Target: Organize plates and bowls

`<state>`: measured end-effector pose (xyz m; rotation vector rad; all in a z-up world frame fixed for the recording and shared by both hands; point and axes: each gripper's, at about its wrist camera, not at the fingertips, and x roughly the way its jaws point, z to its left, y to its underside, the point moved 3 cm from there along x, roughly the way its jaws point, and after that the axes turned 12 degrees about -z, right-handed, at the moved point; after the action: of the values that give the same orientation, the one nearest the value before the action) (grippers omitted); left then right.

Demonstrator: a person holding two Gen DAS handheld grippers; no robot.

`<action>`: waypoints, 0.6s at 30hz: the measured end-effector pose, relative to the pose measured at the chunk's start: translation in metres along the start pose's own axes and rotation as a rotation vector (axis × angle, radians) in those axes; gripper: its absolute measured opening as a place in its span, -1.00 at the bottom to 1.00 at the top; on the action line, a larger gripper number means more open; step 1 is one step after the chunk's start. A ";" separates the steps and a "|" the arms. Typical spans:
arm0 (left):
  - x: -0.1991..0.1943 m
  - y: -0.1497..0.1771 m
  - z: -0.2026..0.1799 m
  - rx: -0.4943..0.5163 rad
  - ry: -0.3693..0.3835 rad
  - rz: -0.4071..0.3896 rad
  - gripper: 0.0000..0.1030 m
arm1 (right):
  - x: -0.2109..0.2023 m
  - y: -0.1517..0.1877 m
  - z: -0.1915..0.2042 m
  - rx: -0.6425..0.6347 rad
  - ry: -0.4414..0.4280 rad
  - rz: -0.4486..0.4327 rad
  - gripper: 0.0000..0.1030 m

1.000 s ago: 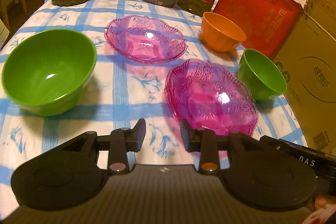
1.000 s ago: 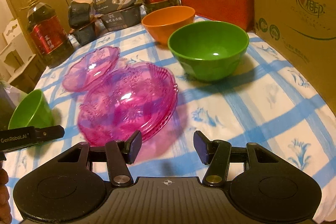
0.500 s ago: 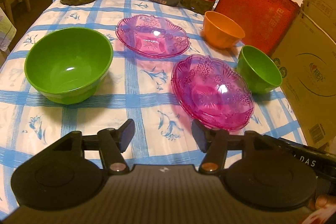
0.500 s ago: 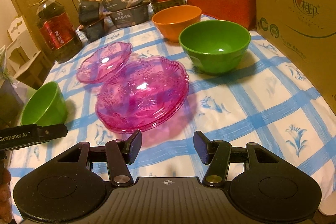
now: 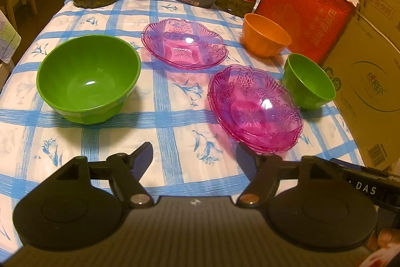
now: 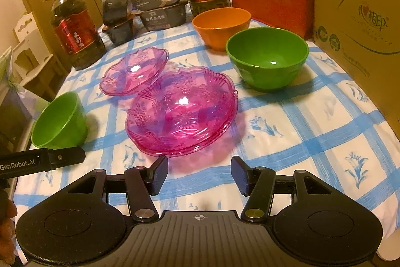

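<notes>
**Plates and bowls, both hand-held grippers empty**

While our left hand-held gripper has just been opening, gripping nothing, and our right hand-held gripper gapes empty, we list: stacked pink ribbed plastic plates mid-table, a single one behind.

Both views are being lit by warm, yellowish indoor light from overhead, and colours are being tinted amber. Small bright glints are being thrown off the stacked pink plates and the inside of the large green bowl. Soft shadows are being cast beside the bowls and pink tints under the plates onto the blue-checked tablecloth. Straight lines are being bent by fisheye distortion, and corners are being darkened. The far bottles are being rendered slightly soft.
</notes>
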<state>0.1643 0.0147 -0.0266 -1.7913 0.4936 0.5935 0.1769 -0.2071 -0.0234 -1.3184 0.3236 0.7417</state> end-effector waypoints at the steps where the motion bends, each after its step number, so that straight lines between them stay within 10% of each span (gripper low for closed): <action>1: 0.000 0.000 0.000 0.002 0.003 0.001 0.39 | 0.000 0.000 0.001 -0.001 0.000 0.001 0.11; 18: 0.026 -0.089 0.007 0.115 0.031 -0.038 0.58 | 0.041 -0.078 0.020 -0.076 -0.079 -0.017 0.23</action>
<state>0.2371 0.0458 0.0216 -1.6997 0.5041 0.5016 0.2542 -0.1806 0.0152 -1.3575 0.2223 0.7961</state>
